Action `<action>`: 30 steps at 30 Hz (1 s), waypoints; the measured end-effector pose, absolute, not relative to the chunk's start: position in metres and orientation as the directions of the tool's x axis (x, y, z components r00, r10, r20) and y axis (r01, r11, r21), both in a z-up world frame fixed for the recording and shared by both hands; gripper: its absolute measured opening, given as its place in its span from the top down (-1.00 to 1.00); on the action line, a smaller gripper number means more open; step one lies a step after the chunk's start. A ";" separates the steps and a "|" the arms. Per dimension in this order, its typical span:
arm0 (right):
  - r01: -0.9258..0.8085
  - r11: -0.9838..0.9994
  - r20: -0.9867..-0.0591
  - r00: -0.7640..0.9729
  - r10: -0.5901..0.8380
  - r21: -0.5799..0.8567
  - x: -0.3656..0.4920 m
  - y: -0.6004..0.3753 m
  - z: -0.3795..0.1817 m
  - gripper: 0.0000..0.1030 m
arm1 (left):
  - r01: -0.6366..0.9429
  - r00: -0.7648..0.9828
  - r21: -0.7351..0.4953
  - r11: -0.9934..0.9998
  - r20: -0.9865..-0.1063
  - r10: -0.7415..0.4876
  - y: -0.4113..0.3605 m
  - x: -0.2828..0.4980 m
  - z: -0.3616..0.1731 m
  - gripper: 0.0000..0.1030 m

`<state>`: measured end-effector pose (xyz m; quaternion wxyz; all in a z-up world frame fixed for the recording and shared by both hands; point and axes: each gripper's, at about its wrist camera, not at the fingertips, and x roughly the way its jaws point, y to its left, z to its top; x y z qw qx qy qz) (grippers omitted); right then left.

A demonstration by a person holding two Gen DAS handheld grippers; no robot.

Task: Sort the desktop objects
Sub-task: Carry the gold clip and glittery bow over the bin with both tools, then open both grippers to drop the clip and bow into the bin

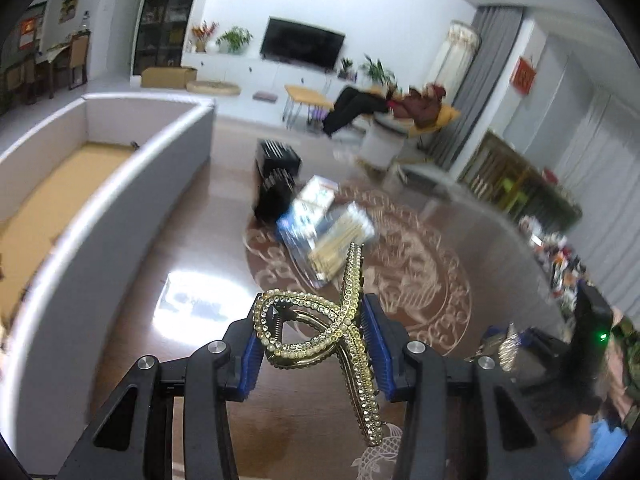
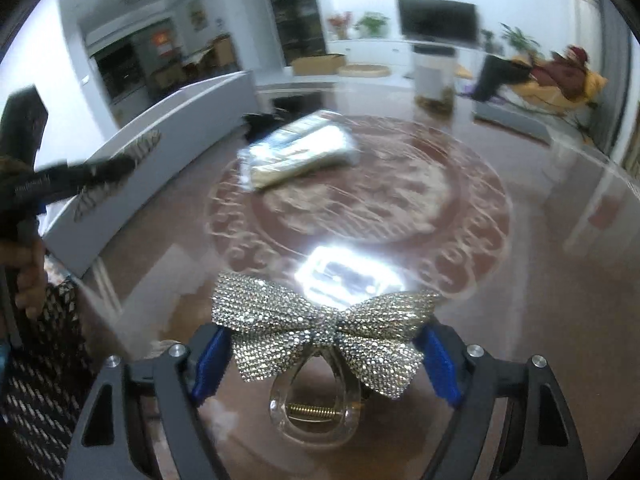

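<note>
Between our left gripper (image 1: 316, 344)'s blue pads we clamp a gold looped hair claw (image 1: 320, 332) studded with rhinestones and pearls, while our right gripper (image 2: 320, 356) pinches a silver rhinestone bow clip (image 2: 320, 332) with a clear claw body.

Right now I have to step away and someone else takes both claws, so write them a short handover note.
Left claw: shut on the gold rhinestone hair clip, lifted off the table.
Right claw: shut on the silver bow hair clip, just above the glossy table.
The grey box stands to the left, with nothing visible in the part that shows. Packets of cotton swabs and a black comb-like item lie mid-table.
Done: both clips picked up.
Left: place the clips, probably in the box, then sort the rest.
</note>
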<state>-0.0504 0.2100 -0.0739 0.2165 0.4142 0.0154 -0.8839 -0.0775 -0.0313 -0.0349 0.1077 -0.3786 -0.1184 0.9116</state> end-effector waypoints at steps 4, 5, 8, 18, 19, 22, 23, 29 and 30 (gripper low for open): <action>0.502 -0.852 -0.684 -0.569 -0.456 0.150 -0.073 0.157 -0.034 -0.59 | -0.050 -0.739 -0.296 -0.954 -0.632 0.235 -0.085 -0.070 0.004 0.12; 0.533 -0.833 -0.669 -0.567 -0.481 0.147 -0.080 0.139 -0.022 -0.59 | -0.029 -0.747 -0.288 -0.957 -0.630 0.212 -0.100 -0.069 0.011 0.12; 0.631 -0.764 -0.624 -0.546 -0.559 0.133 -0.101 0.073 0.013 -0.59 | 0.072 -0.764 -0.242 -0.967 -0.637 0.103 -0.157 -0.070 0.034 0.12; 0.817 -0.575 -0.656 -0.412 -0.632 0.039 -0.154 -0.162 0.030 -0.59 | 0.366 -0.594 -0.092 -0.926 -0.789 -0.157 -0.303 -0.115 -0.003 0.12; 0.816 -0.578 -0.668 -0.414 -0.618 0.030 -0.159 -0.172 0.025 -0.59 | 0.373 -0.578 -0.087 -0.924 -0.801 -0.158 -0.307 -0.120 -0.011 0.12; 0.800 -0.599 -0.719 -0.404 -0.565 0.022 -0.185 -0.198 0.001 -0.59 | 0.379 -0.533 -0.064 -0.923 -0.830 -0.162 -0.313 -0.135 -0.034 0.12; 0.792 -0.610 -0.737 -0.393 -0.550 0.033 -0.193 -0.204 -0.008 -0.60 | 0.387 -0.512 -0.064 -0.920 -0.845 -0.156 -0.315 -0.141 -0.044 0.12; 0.724 -0.682 -0.767 -0.376 -0.519 0.107 -0.220 -0.204 -0.032 -0.77 | 0.431 -0.479 -0.093 -0.898 -0.866 -0.141 -0.313 -0.151 -0.069 -0.23; 0.716 -0.687 -0.755 -0.383 -0.532 0.121 -0.220 -0.198 -0.030 -0.85 | 0.429 -0.496 -0.092 -0.899 -0.855 -0.149 -0.312 -0.150 -0.067 -0.33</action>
